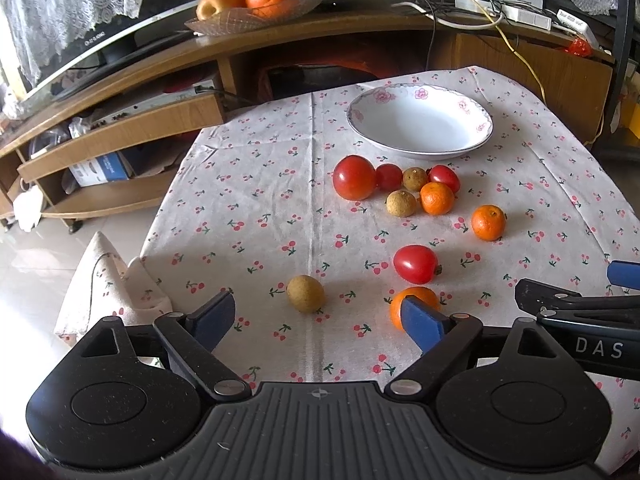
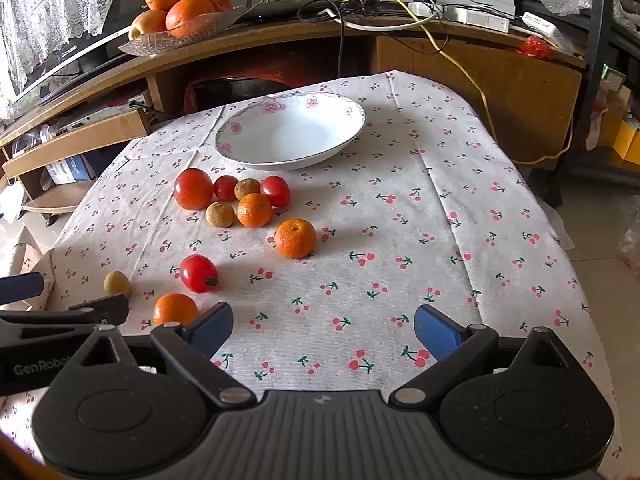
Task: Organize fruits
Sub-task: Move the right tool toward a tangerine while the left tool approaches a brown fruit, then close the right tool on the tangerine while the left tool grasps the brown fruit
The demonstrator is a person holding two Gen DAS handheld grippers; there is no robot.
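A white floral plate sits at the far end of the cherry-print tablecloth, with nothing in it. In front of it lie a large tomato, smaller tomatoes, longans and tangerines in a cluster. Closer lie a lone tangerine, a red tomato, a longan and a near tangerine. My left gripper is open, the longan just ahead between its fingers. My right gripper is open over bare cloth.
A wooden TV stand stands behind the table with a glass dish of oranges, cables and a monitor. Tiled floor lies left of the table edge. The right half of the cloth holds no fruit.
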